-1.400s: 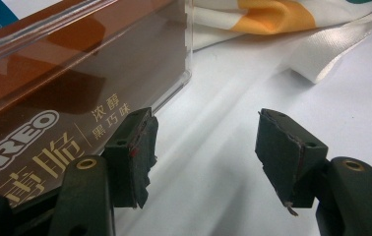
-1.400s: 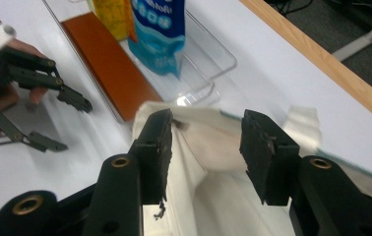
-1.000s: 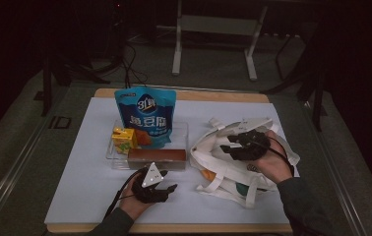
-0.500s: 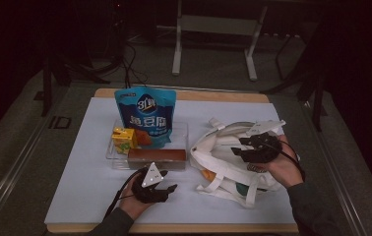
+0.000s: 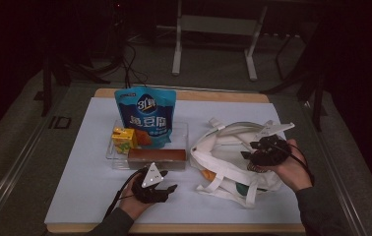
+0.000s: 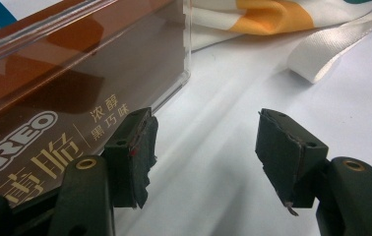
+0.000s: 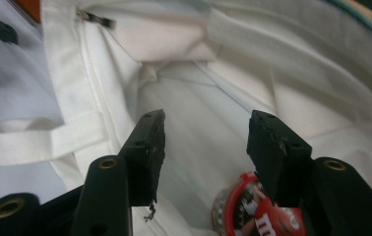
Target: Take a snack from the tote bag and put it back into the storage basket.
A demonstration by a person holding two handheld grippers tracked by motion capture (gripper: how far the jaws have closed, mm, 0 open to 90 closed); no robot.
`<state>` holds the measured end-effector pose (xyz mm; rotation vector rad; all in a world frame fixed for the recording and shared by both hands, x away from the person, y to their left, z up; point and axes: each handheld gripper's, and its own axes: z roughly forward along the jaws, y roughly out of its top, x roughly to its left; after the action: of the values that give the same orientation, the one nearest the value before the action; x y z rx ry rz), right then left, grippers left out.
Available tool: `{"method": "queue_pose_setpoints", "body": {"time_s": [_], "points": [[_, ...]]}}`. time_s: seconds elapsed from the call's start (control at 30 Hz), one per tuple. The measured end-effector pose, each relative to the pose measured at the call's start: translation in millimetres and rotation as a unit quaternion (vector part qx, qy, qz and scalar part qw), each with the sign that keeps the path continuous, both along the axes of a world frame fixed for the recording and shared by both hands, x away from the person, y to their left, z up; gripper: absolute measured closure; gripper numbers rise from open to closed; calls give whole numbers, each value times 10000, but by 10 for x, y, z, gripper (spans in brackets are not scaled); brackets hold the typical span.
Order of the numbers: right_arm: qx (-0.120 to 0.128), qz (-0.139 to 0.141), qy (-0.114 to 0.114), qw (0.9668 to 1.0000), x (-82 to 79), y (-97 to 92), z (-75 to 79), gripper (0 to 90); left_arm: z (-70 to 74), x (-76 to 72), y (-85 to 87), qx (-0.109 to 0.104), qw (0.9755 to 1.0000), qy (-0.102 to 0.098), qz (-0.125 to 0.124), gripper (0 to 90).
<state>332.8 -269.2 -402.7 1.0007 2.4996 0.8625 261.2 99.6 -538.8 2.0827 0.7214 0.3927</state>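
A white tote bag [image 5: 223, 162] lies open on the right of the table. My right gripper [image 5: 249, 155] hovers over its mouth, jaws apart. In the right gripper view the right gripper [image 7: 206, 137] looks into the tote bag [image 7: 282, 73]; its jaws have just been opening. A red M&M's tub [image 7: 243, 214] lies in the bag, low between the jaws, with the pads off it. My left gripper [image 5: 170, 187] rests open on the table in front of a brown Oreo box [image 5: 157, 157]. In the left gripper view the left gripper [image 6: 203, 147] holds nothing, with the Oreo box [image 6: 51, 123] at its left.
A clear tray [image 5: 111, 156] holds a blue snack pouch [image 5: 145, 115] standing upright, a yellow juice box [image 5: 123, 139] and the Oreo box. A white sheet [image 5: 80, 191] covers the table. The tote's straps [image 6: 331, 54] trail across the sheet near the left gripper.
My right gripper has drawn back to the right over the tote bag, with its jaws wider apart. The left hand has kept still.
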Motion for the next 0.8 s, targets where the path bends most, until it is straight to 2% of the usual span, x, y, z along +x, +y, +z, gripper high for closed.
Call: {"method": "queue_pose_setpoints", "body": {"time_s": [0.17, 0.57, 0.8], "points": [[-55, -164, 127, 9998, 14, -90, -84, 450, -1, 1, -1, -3, 10000, 7, 0, 398], [-173, -497, 255, 9983, 70, -289, -201, 395, -1, 1, -2, -5, 10000, 13, 0, 398], [-460, -504, 266, 9973, 84, -298, -275, 364, -1, 2, -1, -8, 10000, 21, -12, 396]]}}
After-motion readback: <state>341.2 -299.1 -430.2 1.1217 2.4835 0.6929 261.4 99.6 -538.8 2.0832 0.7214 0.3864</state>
